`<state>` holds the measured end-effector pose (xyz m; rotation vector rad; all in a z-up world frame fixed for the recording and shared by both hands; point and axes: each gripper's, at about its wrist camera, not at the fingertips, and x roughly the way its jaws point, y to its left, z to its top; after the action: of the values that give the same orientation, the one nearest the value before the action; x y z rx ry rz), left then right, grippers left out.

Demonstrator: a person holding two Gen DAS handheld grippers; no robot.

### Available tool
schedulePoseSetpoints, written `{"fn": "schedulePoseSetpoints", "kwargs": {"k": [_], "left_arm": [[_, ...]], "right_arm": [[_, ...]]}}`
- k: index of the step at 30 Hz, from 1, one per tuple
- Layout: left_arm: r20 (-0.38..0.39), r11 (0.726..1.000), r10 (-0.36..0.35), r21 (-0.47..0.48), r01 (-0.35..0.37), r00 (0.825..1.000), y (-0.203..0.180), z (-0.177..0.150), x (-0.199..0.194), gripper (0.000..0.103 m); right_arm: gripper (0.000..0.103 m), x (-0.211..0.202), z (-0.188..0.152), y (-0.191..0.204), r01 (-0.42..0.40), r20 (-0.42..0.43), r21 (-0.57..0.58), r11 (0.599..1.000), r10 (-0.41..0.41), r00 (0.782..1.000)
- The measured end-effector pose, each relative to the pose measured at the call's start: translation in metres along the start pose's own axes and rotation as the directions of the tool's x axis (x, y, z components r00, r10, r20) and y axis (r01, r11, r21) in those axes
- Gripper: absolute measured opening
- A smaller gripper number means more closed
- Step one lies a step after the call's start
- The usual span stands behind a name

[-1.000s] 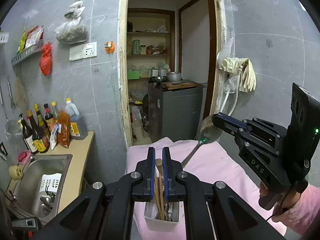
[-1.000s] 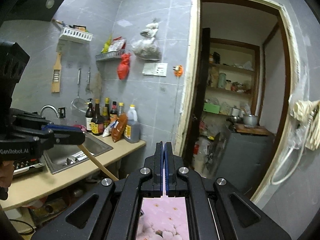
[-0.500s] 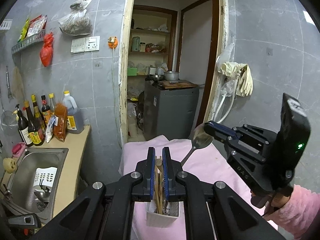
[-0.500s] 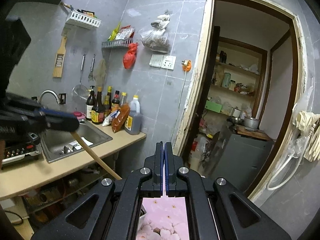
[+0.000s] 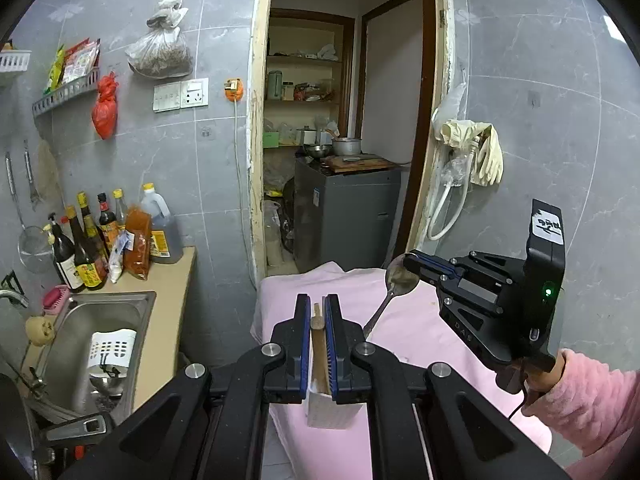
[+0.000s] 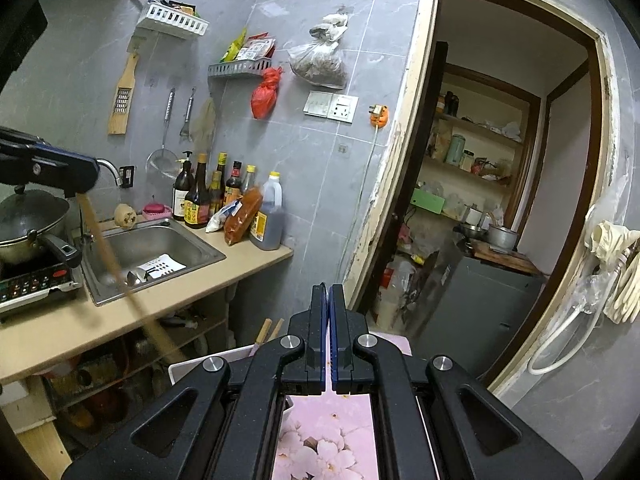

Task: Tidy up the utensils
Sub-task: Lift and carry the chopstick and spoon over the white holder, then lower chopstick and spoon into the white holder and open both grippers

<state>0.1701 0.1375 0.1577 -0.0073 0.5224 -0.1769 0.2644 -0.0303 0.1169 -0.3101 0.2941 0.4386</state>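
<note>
In the left wrist view my left gripper (image 5: 318, 300) is shut on a wooden chopstick (image 5: 318, 344), held above a white utensil holder (image 5: 328, 412) on a pink cloth (image 5: 420, 340). To the right, my right gripper (image 5: 408, 260) is shut on the bowl of a metal spoon (image 5: 398, 278) whose handle hangs down over the cloth. The right wrist view shows the right gripper (image 6: 330, 292) with its jaws together and the spoon hidden. At its left edge the left gripper (image 6: 90, 176) holds the chopstick (image 6: 108, 252) slanting down toward the holder (image 6: 224, 360), which has more chopsticks in it.
A steel sink (image 6: 160, 248) is set in a beige counter, with sauce bottles (image 6: 208, 196) behind it. A wok (image 6: 28, 220) sits on a cooker at far left. Beyond the open doorway stands a grey cabinet (image 5: 348, 208). A pink sleeve (image 5: 592, 400) holds the right gripper.
My left gripper has risen and drawn back with the chopstick, so the holder now sits lower under the fingers. The right gripper with the spoon has rolled slightly and stayed about in place.
</note>
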Motion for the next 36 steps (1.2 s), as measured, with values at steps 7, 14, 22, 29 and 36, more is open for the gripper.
{"fn": "schedulePoseSetpoints", "kwargs": {"k": [7, 14, 22, 29, 36], "left_arm": [[-0.006, 0.999, -0.037, -0.037, 0.037, 0.999, 0.0, -0.008, 0.013, 0.007], [-0.033, 0.998, -0.059, -0.015, 0.059, 0.998, -0.008, -0.017, 0.044, 0.007], [-0.078, 0.992, -0.093, -0.092, 0.086, 0.993, 0.005, -0.052, 0.087, 0.007], [-0.066, 0.984, -0.13, -0.131, 0.121, 0.989, 0.01, -0.069, 0.1, 0.008], [-0.053, 0.971, -0.163, -0.185, 0.151, 0.985, 0.019, -0.073, 0.106, 0.008]], "right_arm": [[0.002, 0.009, -0.007, 0.011, 0.01, -0.037, -0.032, 0.999, -0.011, 0.999], [0.002, 0.02, -0.022, 0.016, -0.018, -0.081, -0.01, 1.0, 0.017, 0.997], [0.002, 0.035, -0.047, 0.018, -0.054, -0.124, 0.086, 0.995, 0.064, 0.99], [0.004, 0.049, -0.069, 0.026, -0.073, -0.186, 0.134, 0.988, 0.097, 0.978], [0.007, 0.05, -0.081, 0.024, -0.078, -0.188, 0.225, 0.971, 0.122, 0.974]]}}
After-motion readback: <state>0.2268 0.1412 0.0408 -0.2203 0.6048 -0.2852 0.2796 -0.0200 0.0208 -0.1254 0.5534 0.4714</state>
